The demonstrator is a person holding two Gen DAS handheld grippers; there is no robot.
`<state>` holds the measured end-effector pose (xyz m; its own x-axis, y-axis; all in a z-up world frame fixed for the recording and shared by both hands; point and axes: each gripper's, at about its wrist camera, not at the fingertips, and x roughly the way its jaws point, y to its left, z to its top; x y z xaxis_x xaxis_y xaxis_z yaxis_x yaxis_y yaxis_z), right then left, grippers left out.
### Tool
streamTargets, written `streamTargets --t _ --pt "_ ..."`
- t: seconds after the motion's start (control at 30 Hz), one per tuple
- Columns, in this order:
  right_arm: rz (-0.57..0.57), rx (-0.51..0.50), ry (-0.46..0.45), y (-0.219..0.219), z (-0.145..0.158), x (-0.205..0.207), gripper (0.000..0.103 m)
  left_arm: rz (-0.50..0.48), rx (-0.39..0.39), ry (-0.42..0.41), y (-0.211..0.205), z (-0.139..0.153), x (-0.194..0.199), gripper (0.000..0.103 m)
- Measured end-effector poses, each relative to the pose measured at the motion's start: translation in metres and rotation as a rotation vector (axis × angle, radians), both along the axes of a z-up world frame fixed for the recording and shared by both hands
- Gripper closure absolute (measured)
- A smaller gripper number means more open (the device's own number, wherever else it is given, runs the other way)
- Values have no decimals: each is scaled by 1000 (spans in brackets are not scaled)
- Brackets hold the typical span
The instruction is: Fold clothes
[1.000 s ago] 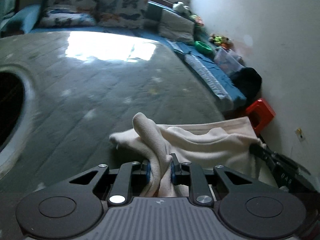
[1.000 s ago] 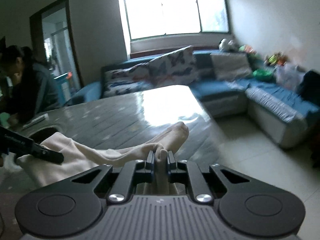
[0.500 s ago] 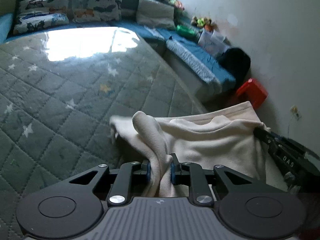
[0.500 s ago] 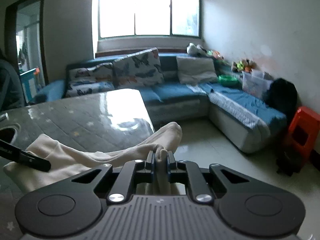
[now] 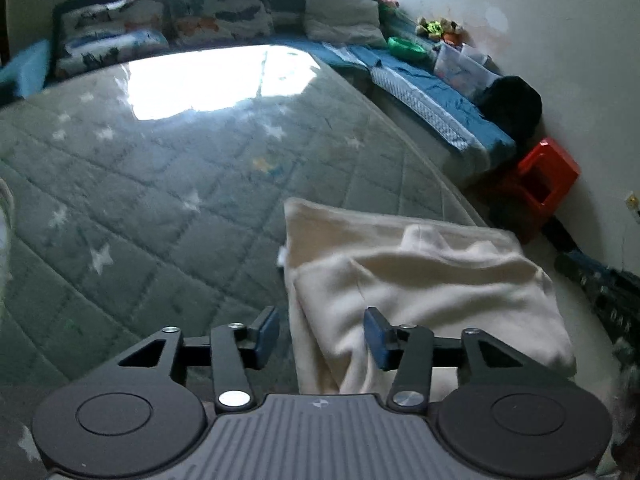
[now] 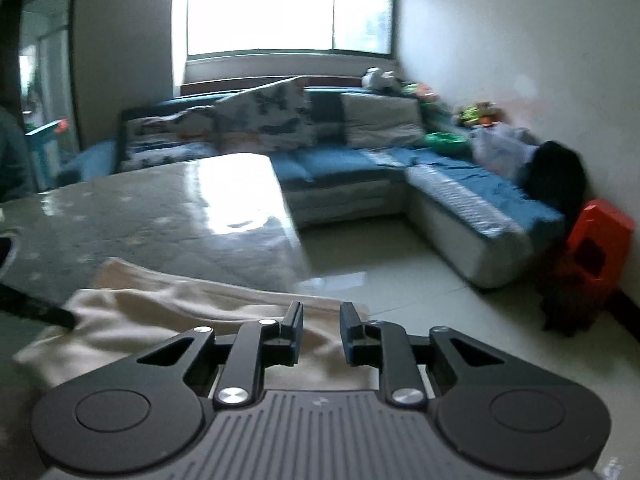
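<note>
A grey-green quilted table (image 5: 168,184) with star marks carries a cream garment (image 5: 420,280) folded at its near right corner, above which the left gripper (image 5: 322,330) and right gripper (image 6: 320,330) are both opening, pads off the cloth, gripping nothing.

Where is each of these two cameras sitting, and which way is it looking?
Left wrist: sits on the left gripper, looking down along its opening fingers at the cream garment on the quilted table.
Right wrist: sits on the right gripper, looking more level across the room to the window; its jaws are opening over the same garment.
Both show the blue sofa and red stool.
</note>
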<state>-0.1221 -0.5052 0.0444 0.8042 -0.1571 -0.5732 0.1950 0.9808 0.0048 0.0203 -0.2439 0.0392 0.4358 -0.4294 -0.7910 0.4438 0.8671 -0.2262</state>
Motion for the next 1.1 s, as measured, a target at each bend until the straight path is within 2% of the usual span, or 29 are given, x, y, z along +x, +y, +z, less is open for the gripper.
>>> streamTargets --t 0.23,0.5,0.6,0.67,0.8,0.97,1.1 --pt "88 42 66 18 -24 29 80 -31 40 -34 -23 4 7 52" --pt "77 79 77 19 -40 40 65 -90 88 -64 -60 -1 16 49" --pt "87 69 72 20 -41 38 62 -99 112 -61 -70 -9 21 49" --pt "93 74 68 20 -40 37 54 -101 134 -59 -76 -15 24 46" --pt "95 62 52 22 -34 31 46 -102 159 -69 -81 -22 26 41" --pt "99 51 21 27 -23 12 38 -103 159 -76 -76 -19 22 37" --pt "110 58 9 31 -17 -11 38 -118 154 -105 -66 -12 7 36"
